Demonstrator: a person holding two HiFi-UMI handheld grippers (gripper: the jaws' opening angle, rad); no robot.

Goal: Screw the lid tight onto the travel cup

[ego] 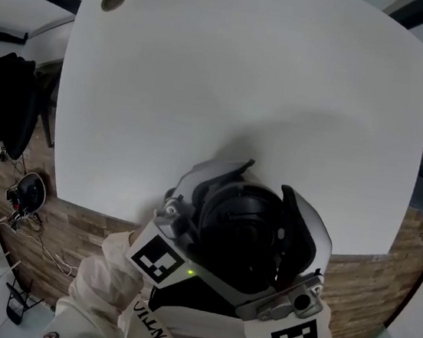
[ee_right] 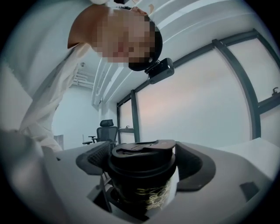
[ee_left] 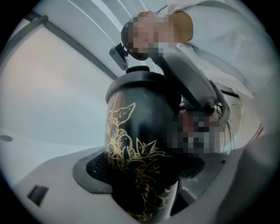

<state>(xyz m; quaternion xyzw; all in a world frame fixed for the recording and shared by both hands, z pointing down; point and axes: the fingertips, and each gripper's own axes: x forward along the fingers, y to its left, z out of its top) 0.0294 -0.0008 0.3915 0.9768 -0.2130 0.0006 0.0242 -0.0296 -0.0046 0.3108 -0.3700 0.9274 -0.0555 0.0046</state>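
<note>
Both grippers loaded: left gripper (ee_left: 142, 170) clamped wide on travel cup (ee_left: 131, 131), right gripper (ee_right: 142, 164) clamped on lid (ee_right: 142, 153). My worry: glossy cup slips in left grip, spins with lid, thread never tightens.

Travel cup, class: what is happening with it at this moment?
A person holds the black, gold-patterned travel cup over the near edge of the white table. The left gripper clamps its body. The right gripper is closed around the lid, which sits on the cup. Whether it is fully tight cannot be told.
</note>
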